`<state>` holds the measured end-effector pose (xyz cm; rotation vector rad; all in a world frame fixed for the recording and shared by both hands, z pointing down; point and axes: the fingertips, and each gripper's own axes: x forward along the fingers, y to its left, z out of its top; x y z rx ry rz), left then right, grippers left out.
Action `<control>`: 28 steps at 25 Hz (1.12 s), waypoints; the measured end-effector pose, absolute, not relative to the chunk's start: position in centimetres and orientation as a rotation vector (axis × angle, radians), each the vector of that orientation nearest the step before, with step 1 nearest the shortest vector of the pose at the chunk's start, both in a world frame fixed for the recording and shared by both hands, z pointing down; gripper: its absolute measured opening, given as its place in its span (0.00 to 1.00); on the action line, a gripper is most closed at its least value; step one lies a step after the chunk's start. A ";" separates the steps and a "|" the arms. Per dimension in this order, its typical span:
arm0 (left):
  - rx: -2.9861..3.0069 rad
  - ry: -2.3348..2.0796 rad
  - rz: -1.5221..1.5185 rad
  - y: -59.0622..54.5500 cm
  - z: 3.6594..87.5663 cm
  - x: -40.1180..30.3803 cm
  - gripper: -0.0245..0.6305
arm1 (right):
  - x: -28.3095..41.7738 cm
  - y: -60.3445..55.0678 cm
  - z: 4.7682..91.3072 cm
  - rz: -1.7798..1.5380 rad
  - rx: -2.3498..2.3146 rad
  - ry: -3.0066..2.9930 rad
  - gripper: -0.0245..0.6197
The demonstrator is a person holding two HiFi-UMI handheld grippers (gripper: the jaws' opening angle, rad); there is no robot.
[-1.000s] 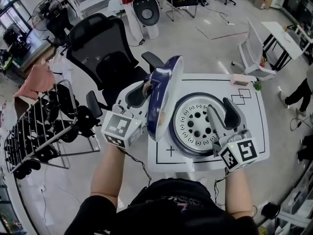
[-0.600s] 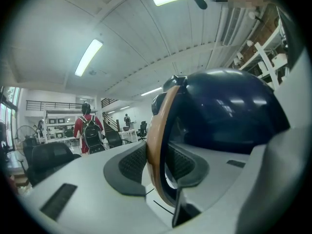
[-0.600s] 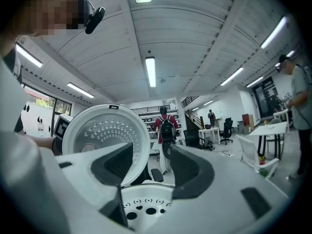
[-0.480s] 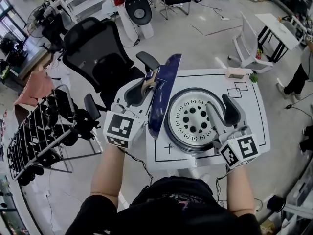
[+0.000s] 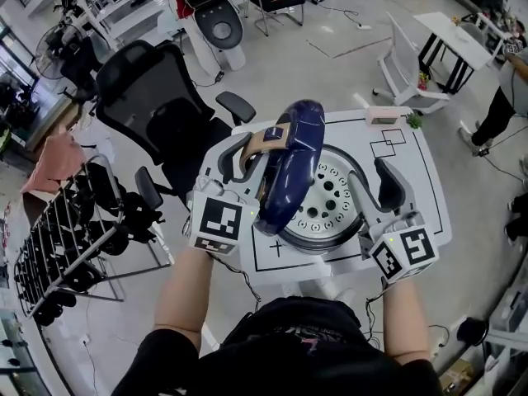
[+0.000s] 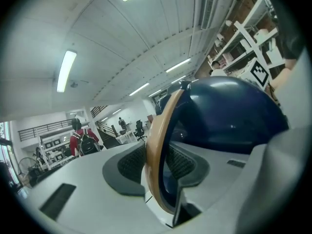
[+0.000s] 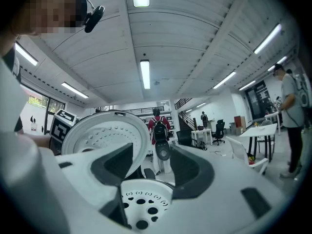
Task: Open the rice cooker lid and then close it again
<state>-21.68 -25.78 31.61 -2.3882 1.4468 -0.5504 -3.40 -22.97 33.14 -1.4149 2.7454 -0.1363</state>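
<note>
Where lid tilts, cooker part-hidden (left side)

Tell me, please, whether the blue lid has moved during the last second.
Yes: the lid has tipped rightward over the cooker's perforated plate.

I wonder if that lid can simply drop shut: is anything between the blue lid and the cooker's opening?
Nothing lies on the perforated tray beneath the lid. The right gripper, jaws open and empty, sits at the cooker's right rim and may be in the lid's path.
</note>
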 end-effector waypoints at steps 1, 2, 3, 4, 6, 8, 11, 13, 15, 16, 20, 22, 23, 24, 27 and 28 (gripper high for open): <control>-2.385 1.435 -0.562 -25.7 31.7 -21.2 0.24 | -3.1 -22.8 33.1 -0.136 -1.421 2.743 0.41; -2.380 1.423 -0.576 -25.6 31.8 -20.8 0.24 | -2.9 -22.6 33.1 -0.136 -1.427 2.741 0.41; -2.374 1.409 -0.590 -25.5 31.9 -20.4 0.24 | -2.7 -22.5 33.0 -0.135 -1.433 2.739 0.41; -2.363 1.392 -0.607 -25.4 32.1 -19.8 0.24 | -2.4 -22.3 32.9 -0.135 -1.440 2.737 0.41; -2.331 1.354 -0.650 -25.2 32.4 -18.5 0.25 | -1.7 -22.0 32.9 -0.137 -1.456 2.730 0.41; -2.290 1.312 -0.702 -24.9 32.9 -17.2 0.25 | -1.0 -21.7 33.0 -0.137 -1.473 2.723 0.41; -2.236 1.256 -0.773 -24.6 33.9 -15.2 0.25 | 0.2 -21.3 33.3 -0.141 -1.496 2.713 0.41; -2.210 1.225 -0.814 -24.6 34.6 -14.0 0.26 | 1.0 -21.1 33.6 -0.147 -1.511 2.704 0.41; -2.189 1.193 -0.850 -24.6 35.2 -13.0 0.26 | 1.7 -21.0 33.7 -0.152 -1.523 2.702 0.41; -2.179 1.179 -0.867 -24.6 35.5 -12.6 0.27 | 1.9 -20.9 33.8 -0.154 -1.527 2.703 0.41; -2.135 1.140 -0.922 -24.3 36.4 -11.3 0.27 | 2.7 -20.5 34.1 -0.163 -1.534 2.704 0.41; -2.113 1.123 -0.946 -24.2 36.8 -10.7 0.27 | 3.0 -20.4 34.3 -0.169 -1.532 2.706 0.41; -2.104 1.116 -0.957 -24.1 37.0 -10.4 0.27 | 3.2 -20.4 34.4 -0.172 -1.530 2.708 0.41; -2.096 1.109 -0.966 -24.1 37.3 -10.1 0.27 | 3.3 -20.4 34.5 -0.175 -1.528 2.710 0.41; -2.073 1.086 -0.996 -24.1 38.0 -9.4 0.28 | 3.5 -20.4 34.8 -0.183 -1.519 2.713 0.41; -2.064 1.078 -1.007 -24.0 38.2 -9.3 0.28 | 3.5 -20.4 34.9 -0.186 -1.517 2.713 0.41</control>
